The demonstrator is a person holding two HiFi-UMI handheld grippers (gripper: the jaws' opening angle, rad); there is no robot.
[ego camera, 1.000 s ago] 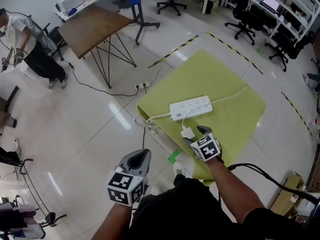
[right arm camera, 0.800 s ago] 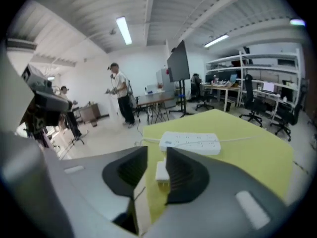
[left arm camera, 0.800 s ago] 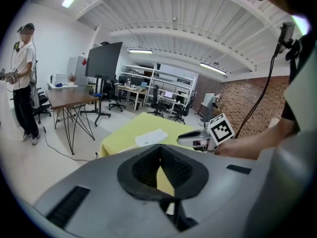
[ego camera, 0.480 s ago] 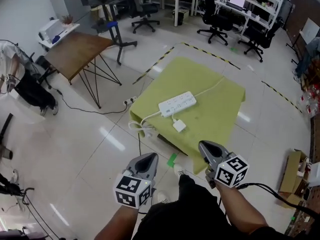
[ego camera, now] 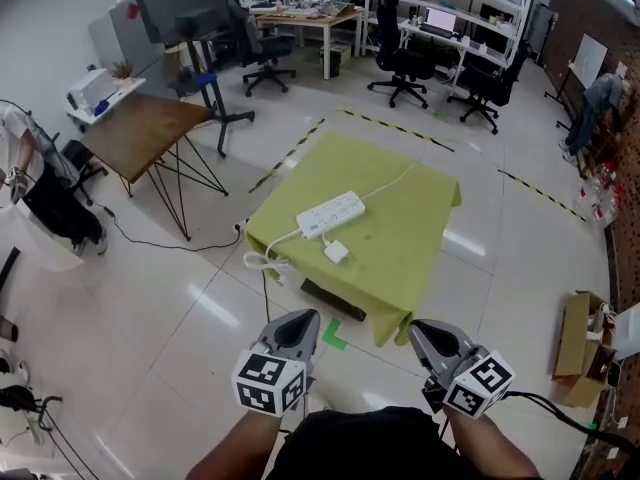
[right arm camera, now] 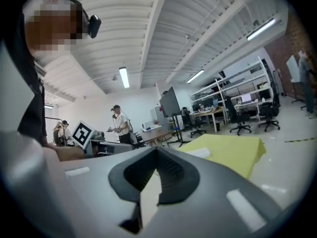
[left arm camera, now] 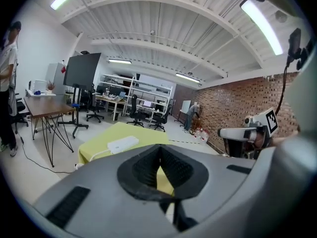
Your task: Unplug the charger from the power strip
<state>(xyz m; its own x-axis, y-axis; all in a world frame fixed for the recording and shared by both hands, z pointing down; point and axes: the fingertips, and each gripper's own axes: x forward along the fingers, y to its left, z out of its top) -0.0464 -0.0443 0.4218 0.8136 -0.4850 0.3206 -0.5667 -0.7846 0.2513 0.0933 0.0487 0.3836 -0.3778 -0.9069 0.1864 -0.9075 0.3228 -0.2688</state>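
The small white charger (ego camera: pixel 337 251) is lying on the green bench (ego camera: pixel 400 238) beside the power strip (ego camera: pixel 330 213), well apart from the left claw (ego camera: pixel 297 326) and right claw (ego camera: pixel 430 336), both hovering closed, empty.

The long white plastic power strip (ego camera: pixel 330 213) lies flat on the yellow-green desk (ego camera: pixel 400 258). The small white square charger (ego camera: pixel 336 252) lies just beside it, unplugged.

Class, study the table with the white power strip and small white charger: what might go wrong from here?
The white cord loops off the yellow-green tablecloth to the floor; a foot might snag it and drag the white power strip down.
The small white charger lies loose near the cloth's edge and might slide off if the cloth is tugged.
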